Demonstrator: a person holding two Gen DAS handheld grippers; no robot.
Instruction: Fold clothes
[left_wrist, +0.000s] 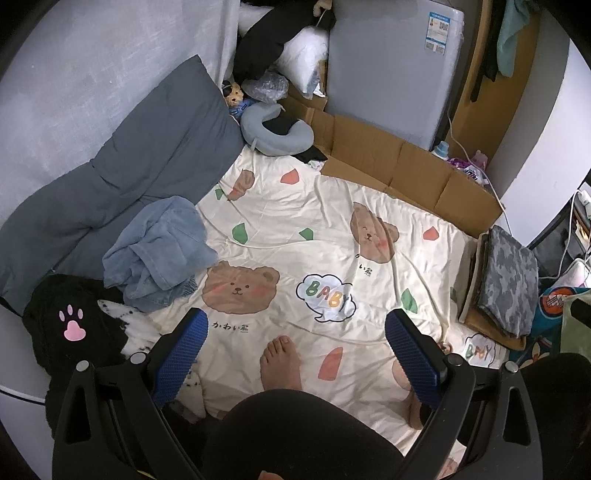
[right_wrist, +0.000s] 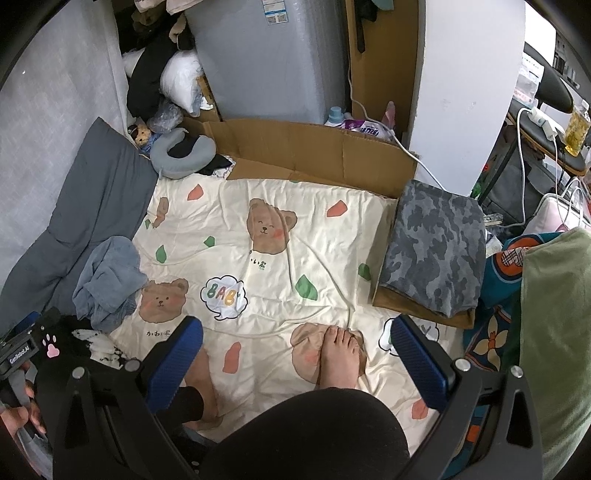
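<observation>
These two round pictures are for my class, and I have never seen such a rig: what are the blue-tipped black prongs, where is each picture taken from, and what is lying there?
Each picture comes from a fisheye camera on a hand-held two-finger gripper. The prongs are its fingers. The left gripper and the right gripper are both open and hold nothing. Below lies a cream bear-print sheet with the person's bare feet on it. At the left are crumpled blue jeans and a black paw-print garment; at the right, a folded camouflage garment.
</observation>
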